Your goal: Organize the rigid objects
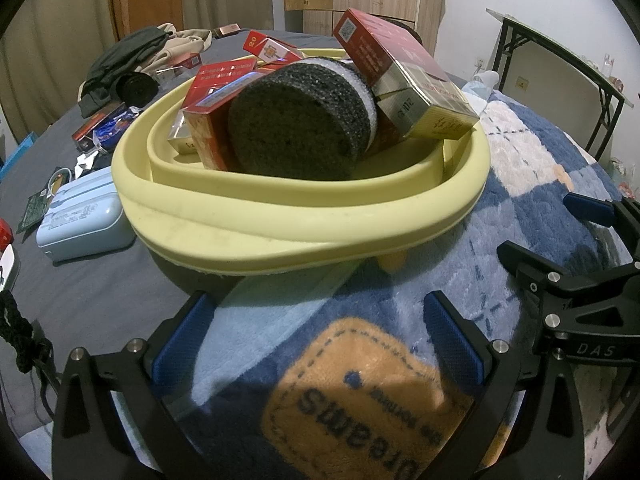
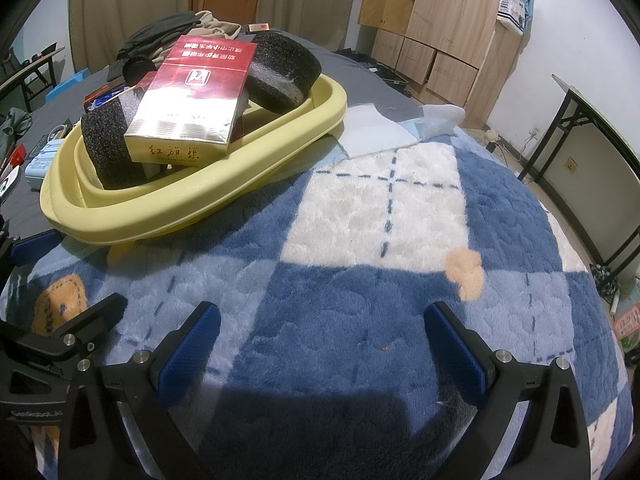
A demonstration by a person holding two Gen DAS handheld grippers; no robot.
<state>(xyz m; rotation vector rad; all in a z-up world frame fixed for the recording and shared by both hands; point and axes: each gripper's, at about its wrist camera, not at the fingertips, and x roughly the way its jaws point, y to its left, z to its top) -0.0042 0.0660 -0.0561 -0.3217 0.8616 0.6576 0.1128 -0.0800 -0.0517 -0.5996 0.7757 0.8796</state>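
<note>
A pale yellow basin [image 1: 304, 220] sits on a blue and white fleece blanket [image 1: 520, 168]. It holds several red cigarette cartons [image 1: 404, 76] and a dark round sponge [image 1: 300, 120]. My left gripper [image 1: 320, 340] is open and empty, just in front of the basin. In the right wrist view the basin [image 2: 208, 188] is at upper left, with a large red carton [image 2: 192, 96] lying across two dark sponges [image 2: 108, 148]. My right gripper [image 2: 320, 344] is open and empty over the blanket [image 2: 380, 208], to the right of the basin.
On the grey sheet left of the basin lie a light blue case [image 1: 84, 216], small red boxes [image 1: 96, 128] and a pile of dark clothes [image 1: 128, 60]. Wooden cabinets [image 2: 448, 28] and a folding table [image 2: 600, 136] stand at the right.
</note>
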